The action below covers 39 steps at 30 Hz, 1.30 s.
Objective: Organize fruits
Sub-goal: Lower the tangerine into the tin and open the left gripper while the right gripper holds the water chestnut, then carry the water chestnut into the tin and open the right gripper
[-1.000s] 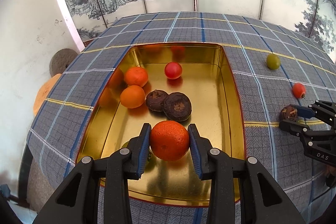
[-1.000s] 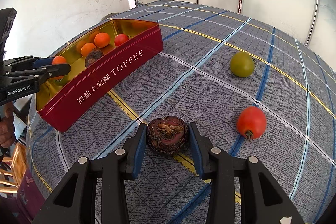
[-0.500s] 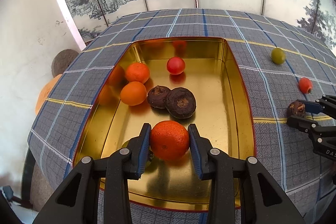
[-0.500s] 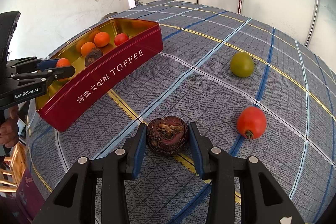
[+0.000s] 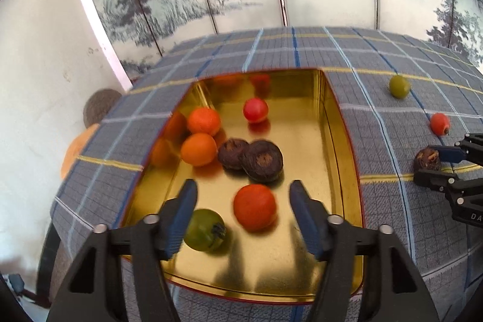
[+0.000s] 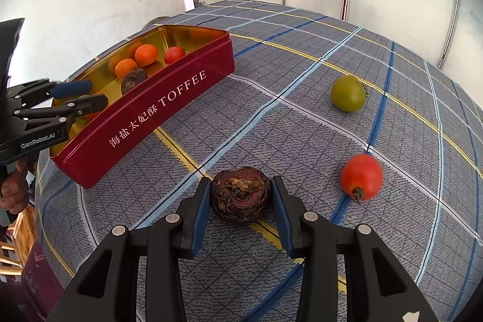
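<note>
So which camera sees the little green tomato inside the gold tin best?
The left wrist view: the small green tomato lies close and whole on the gold tin's floor. In the right wrist view the tin's red wall and the left gripper hide it almost completely.

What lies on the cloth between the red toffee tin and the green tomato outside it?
Nothing: in the right wrist view, only bare checked cloth runs between the toffee tin and the green tomato.

Three oranges [image 5: 255,207], two red tomatoes [image 5: 255,110], two green tomatoes [image 5: 205,230], three dark brown fruits [image 5: 262,160], one tin [image 5: 341,141], two grippers [image 5: 243,210].
</note>
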Tool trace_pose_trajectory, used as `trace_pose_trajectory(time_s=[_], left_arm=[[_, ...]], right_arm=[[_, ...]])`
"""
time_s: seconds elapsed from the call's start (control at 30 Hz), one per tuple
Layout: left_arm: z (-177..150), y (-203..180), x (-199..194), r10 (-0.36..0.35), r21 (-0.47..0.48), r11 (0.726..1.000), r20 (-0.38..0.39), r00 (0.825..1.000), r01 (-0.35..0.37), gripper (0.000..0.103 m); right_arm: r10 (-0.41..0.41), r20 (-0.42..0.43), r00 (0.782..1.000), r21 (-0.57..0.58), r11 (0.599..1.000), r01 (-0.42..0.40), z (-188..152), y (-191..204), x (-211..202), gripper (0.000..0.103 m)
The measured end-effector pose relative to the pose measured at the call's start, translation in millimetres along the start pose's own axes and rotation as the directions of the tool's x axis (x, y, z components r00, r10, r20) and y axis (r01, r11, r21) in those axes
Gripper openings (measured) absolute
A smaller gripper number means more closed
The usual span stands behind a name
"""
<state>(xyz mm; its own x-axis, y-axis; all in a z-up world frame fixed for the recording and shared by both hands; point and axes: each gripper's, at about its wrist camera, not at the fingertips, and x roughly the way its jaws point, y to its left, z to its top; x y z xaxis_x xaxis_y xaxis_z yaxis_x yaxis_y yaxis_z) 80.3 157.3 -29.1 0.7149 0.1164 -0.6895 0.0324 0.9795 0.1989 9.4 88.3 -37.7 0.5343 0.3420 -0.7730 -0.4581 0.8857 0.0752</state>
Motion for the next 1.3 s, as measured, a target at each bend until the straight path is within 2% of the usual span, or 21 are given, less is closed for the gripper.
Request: trace_pose_trajectory(time_s=[0.07,0.67,0.8,1.03,1.3], left_arm=[[0.3,0.2,-4.9,0.009,0.000,1.000,0.022,1.000,-0.009,0.077],[-23.6,28.9,-34.0,0.002,-0.125,0.992,0.028,1.000,0.001,0.082],[-28.6,36.2,-38.0,-0.010,-0.148,0.989,0.025,1.000,0.014,0.082],[-38.0,47.6,-45.4,0.002,-0.167,0.986,0.037,0.999,0.004,0.082],[-57.7,81.2,-52.6,0.046,-0.251,0.967,0.032,0.998,-0.036,0.083]], right_arm=[[-0.003,-0.001,1.000,-0.002,1.000,0.003,-0.6,-0.7,0.5,0.038],[-0.013,0.005,1.000,-0.010,1.000,0.013,0.1,2.0,-4.7,0.037],[0.007,0.035,0.999,-0.023,1.000,-0.006,9.9,18.9,-18.2,0.037],[0.095,0.076,0.993,-0.106,0.991,-0.087,46.2,65.4,-36.9,0.037],[0.187,0.045,0.981,-0.144,0.973,-0.179,77.2,112.7,-11.4,0.037]])
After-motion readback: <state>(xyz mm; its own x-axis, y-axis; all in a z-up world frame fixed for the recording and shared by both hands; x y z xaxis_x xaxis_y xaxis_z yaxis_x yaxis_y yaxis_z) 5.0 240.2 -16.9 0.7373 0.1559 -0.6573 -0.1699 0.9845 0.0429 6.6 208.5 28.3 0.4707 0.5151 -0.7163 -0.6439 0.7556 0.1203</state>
